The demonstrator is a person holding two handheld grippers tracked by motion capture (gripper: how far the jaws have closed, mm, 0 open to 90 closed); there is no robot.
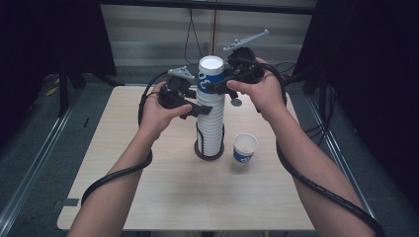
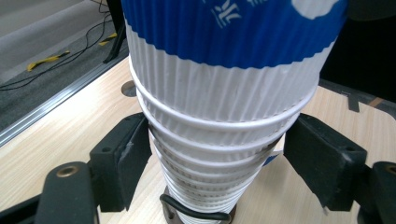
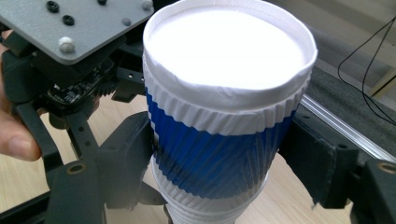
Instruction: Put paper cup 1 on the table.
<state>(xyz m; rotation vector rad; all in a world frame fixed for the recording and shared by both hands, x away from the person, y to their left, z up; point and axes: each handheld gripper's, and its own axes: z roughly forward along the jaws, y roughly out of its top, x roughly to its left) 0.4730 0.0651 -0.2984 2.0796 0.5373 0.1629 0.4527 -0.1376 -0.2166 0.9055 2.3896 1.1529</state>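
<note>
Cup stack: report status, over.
Right gripper shut on top cup. Left gripper astride stack below, pads apart. Lone cup stands clear.

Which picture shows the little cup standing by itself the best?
The high view: the lone cup stands upright on the table, right of the cup stack. The two gripper views look at the stack instead.

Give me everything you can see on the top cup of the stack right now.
The top cup is upside down, its flat white base facing up, nested over the stack. It looks like ribbed paper, white with a blue band and white print. The right hand-held gripper clamps its blue band from both sides; the left hand-held gripper brackets the cups just below.
</note>
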